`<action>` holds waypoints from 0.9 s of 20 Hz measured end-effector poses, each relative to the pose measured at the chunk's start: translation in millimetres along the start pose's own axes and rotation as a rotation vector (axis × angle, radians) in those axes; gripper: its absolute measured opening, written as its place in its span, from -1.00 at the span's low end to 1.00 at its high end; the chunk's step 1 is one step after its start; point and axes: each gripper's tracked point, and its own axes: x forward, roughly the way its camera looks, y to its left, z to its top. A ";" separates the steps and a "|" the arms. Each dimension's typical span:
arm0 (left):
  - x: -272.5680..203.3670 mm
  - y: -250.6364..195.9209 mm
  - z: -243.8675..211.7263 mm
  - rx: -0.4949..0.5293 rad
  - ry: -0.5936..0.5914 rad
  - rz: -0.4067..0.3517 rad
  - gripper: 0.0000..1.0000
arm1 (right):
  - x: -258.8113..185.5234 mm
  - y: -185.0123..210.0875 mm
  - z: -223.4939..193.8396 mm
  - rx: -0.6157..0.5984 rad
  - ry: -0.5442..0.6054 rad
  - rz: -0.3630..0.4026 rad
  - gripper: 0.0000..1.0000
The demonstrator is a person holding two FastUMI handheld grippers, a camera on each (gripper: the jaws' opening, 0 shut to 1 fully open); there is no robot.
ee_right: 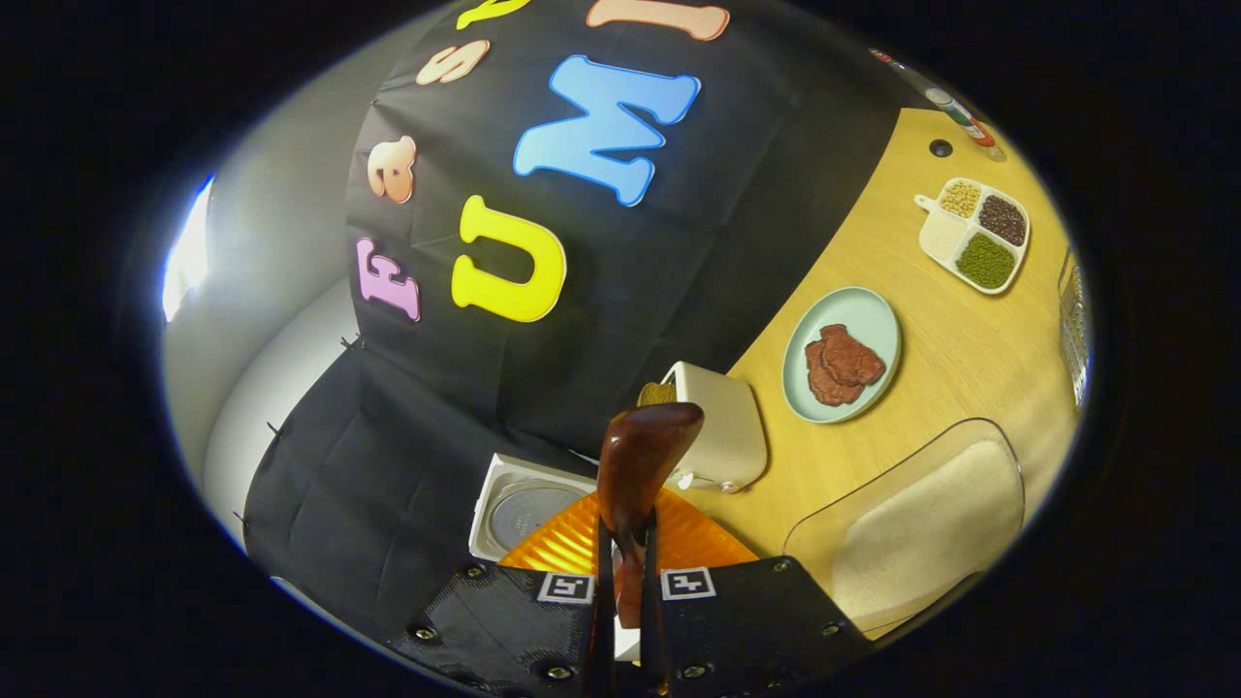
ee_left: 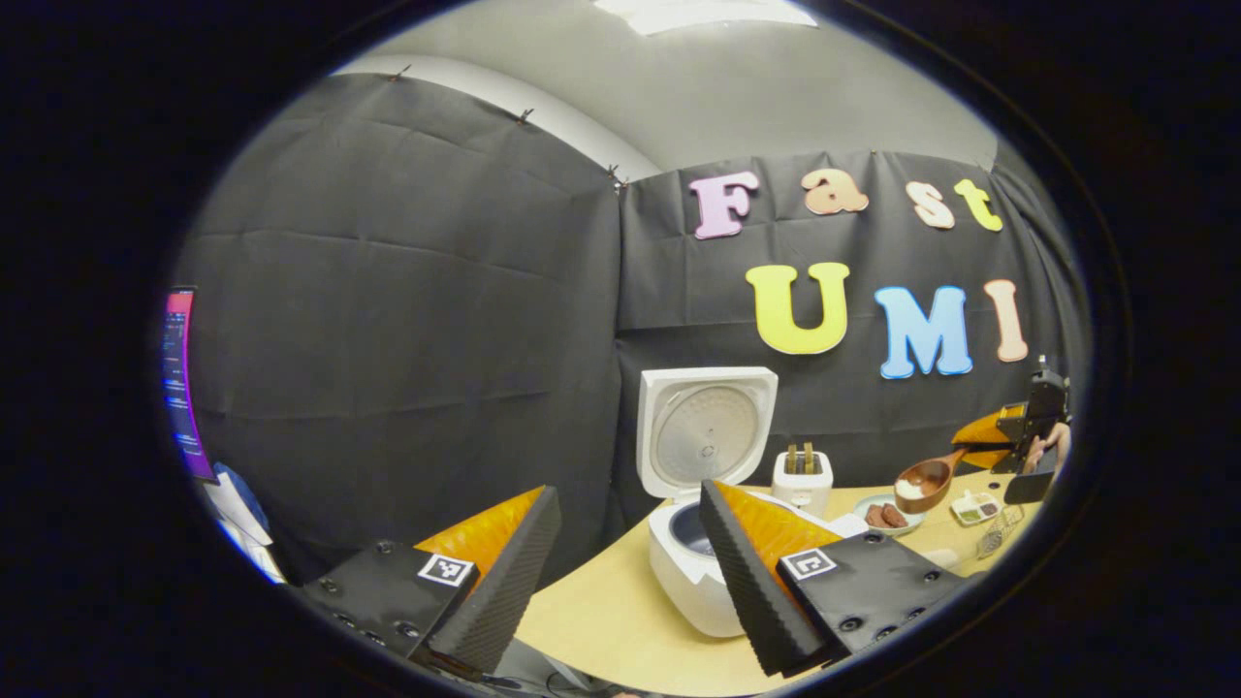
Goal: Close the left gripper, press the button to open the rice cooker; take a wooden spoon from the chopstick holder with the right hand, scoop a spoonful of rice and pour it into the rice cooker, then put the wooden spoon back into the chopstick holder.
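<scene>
Left tool (ee_left: 620, 553): fingers spread wide apart with nothing between them, held above the near edge of the desk (ee_left: 620, 620). Rice cooker (ee_left: 690, 567): white, standing on the desk just behind the left tool's right finger, lid (ee_left: 706, 428) raised upright, inner pot partly visible. Chopstick holder (ee_left: 803, 478): white, just to the right of the cooker, with wooden handles standing in it. Right tool (ee_right: 622, 572): fingers drawn in tight on the handle of the wooden spoon (ee_right: 640, 460), whose bowl points away from the camera; in the left gripper view the same spoon (ee_left: 926, 482) hangs in the air over the desk to the right of the chopstick holder, carrying white rice in its bowl, with the right tool (ee_left: 1028, 427) and a hand (ee_left: 1052, 448) at its far end. Round plate (ee_right: 842, 354): pale green, bearing brown food pieces, on the desk beside the chopstick holder (ee_right: 722, 427). Divided tray (ee_right: 974, 233): four compartments of grains and beans, farther along the desk. Clear container (ee_right: 921, 523): holding white rice, near the right tool. Screen (ee_left: 182, 378): lit, at the left edge of the left gripper view.
</scene>
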 end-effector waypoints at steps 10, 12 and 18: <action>-24.7 50.7 -13.4 -0.027 0.034 0.102 0.89 | 56.4 38.5 -47.2 -0.073 0.078 0.027 -0.79; -29.7 60.7 -19.4 -0.022 0.046 0.119 0.90 | 70.4 41.6 -59.2 -0.100 0.091 0.023 -0.79; -40.6 87.9 -25.6 -0.008 0.071 0.171 0.98 | 113.1 51.5 -104.1 -0.182 0.140 0.013 -0.79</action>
